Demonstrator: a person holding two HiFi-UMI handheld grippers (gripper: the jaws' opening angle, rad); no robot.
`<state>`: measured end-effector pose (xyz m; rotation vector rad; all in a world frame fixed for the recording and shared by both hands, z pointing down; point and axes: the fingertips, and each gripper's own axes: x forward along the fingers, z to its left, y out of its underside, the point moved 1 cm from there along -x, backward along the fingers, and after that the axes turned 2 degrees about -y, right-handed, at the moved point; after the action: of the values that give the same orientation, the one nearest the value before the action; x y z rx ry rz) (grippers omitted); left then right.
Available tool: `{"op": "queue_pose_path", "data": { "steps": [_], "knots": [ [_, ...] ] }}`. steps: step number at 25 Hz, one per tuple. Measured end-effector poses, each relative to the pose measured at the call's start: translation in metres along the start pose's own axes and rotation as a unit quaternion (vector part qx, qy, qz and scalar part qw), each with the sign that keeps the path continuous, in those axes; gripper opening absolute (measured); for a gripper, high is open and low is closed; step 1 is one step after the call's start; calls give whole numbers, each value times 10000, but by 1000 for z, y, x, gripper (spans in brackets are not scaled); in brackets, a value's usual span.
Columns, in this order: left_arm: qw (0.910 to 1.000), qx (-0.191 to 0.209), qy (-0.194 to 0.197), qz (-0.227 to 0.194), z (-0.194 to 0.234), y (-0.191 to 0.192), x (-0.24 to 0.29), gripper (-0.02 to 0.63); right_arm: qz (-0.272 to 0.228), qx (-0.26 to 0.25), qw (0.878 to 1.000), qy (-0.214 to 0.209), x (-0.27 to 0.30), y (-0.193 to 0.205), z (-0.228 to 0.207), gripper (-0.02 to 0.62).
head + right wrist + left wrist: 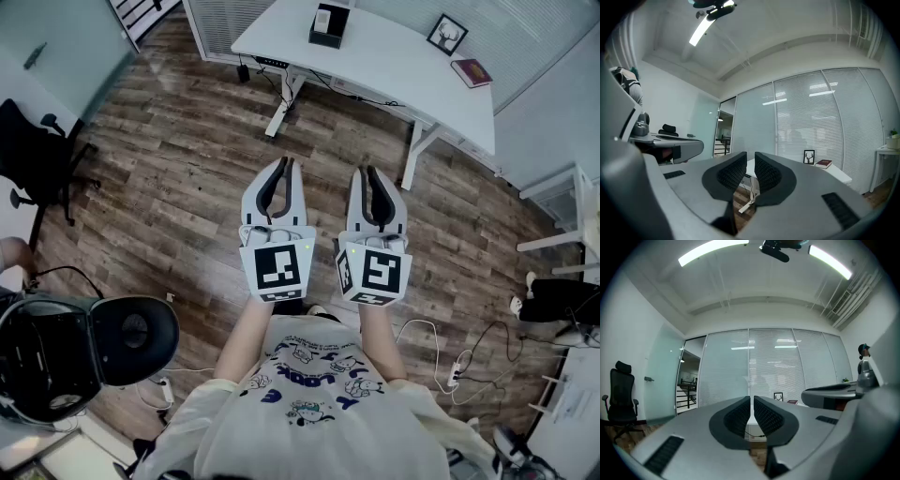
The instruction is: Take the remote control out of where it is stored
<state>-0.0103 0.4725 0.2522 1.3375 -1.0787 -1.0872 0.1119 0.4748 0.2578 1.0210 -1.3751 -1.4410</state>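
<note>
No remote control shows in any view. A white desk [394, 66] stands across the wooden floor, with a black open-topped box [329, 24] on it whose contents I cannot make out. My left gripper [284, 165] and right gripper [367, 172] are held side by side at chest height, pointing toward the desk and well short of it. Both are shut with nothing between the pads. In the left gripper view the left gripper [752, 398] points at the blinds. The right gripper [750, 153] points at the desk [836, 172].
On the desk are a framed picture [447, 35] and a dark red book [471, 72]. A black office chair [33, 159] stands at the left. A round black device [136, 339] sits at the lower left. Cables and a power strip [450, 370] lie on the floor at the right.
</note>
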Motion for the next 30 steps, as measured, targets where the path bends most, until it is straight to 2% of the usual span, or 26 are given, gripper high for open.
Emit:
{"op": "queue_pose_path", "data": {
  "steps": [20, 30],
  "knots": [
    [10000, -35, 50, -5, 47, 15, 38, 34, 18, 82, 10000, 42, 51, 11, 23, 71],
    [9999, -64, -15, 111, 64, 28, 81, 34, 125, 224, 9996, 65, 97, 22, 9, 71]
  ]
}}
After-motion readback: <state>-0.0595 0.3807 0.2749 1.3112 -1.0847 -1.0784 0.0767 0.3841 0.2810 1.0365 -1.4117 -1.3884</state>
